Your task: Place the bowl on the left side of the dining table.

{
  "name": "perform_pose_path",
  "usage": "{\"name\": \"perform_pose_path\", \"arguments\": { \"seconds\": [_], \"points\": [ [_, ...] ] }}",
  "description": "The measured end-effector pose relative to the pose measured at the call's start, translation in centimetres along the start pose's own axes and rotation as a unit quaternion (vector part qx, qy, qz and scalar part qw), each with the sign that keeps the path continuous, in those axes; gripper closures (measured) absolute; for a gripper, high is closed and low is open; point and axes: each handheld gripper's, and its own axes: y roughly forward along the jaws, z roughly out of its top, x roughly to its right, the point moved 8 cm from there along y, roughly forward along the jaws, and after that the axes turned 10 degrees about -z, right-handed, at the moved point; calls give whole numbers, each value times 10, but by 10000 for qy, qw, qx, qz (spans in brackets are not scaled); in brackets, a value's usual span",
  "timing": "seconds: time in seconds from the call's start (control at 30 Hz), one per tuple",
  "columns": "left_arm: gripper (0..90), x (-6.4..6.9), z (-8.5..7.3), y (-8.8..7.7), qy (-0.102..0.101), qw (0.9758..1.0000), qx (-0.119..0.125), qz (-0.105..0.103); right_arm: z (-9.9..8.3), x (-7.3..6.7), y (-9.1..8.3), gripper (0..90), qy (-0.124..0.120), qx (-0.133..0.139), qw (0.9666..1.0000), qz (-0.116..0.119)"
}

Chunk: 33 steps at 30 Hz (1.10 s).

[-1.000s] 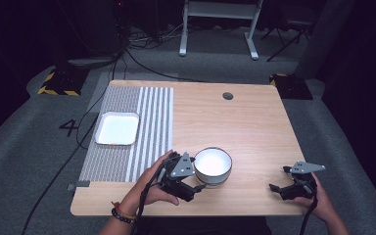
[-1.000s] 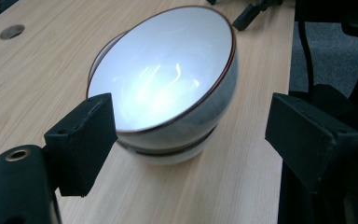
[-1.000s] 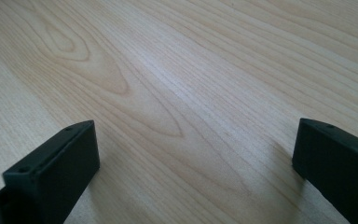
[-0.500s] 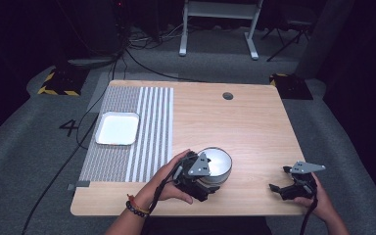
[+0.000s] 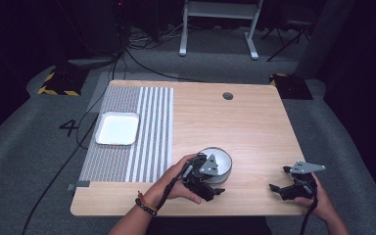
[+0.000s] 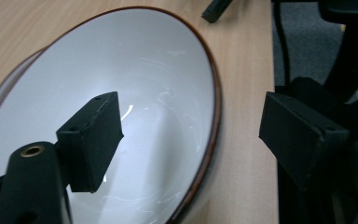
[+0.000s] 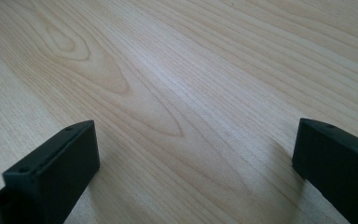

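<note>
Your left gripper (image 5: 214, 188) has slid in from the bowl's (image 6: 135, 84) left and now straddles its near rim, one jaw inside, one outside, jaws just closing but not yet pinching, so the grasp looks imminent; the white, dark-rimmed bowl sits near the table's (image 5: 254, 127) front edge; your right gripper (image 5: 275, 188) rests open, empty.

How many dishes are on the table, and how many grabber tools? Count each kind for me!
Bowls: 1, the white bowl
Trays: 1, the white tray
Striped mats: 1, the mat
Grabber tools: 2, the left gripper and the right gripper
Total: 5
</note>
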Motion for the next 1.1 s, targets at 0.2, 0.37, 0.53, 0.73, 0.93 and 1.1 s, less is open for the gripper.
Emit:
{"name": "perform_pose_path", "arguments": {
  "seconds": [0.2, 0.37, 0.53, 0.73, 0.93, 1.1],
  "points": [
    [472, -4, -3, -3, 131, 9998, -140, 36, 0, 0, 0, 6, 3, 0, 10000, 0],
    [703, 2, -1, -2, 461, 9985, -257, -165, 0, 0, 0, 6, 0, 0, 10000, 1],
    [799, 6, 1, 8, 779, 9941, -751, -23, 0, 0, 0, 6, -9, 0, 10000, -1],
    [802, 6, 1, 5, 787, 9940, -752, -55, 0, 0, 0, 6, -3, -1, 10000, -1],
    [802, 6, 3, 2, 813, 9951, -556, -114, 0, 0, 0, 6, 2, 0, 10000, 0],
    [799, 7, 3, 2, 773, 9959, -465, -82, 0, 0, 0, 6, -1, 0, 10000, 0]
  ]
}}
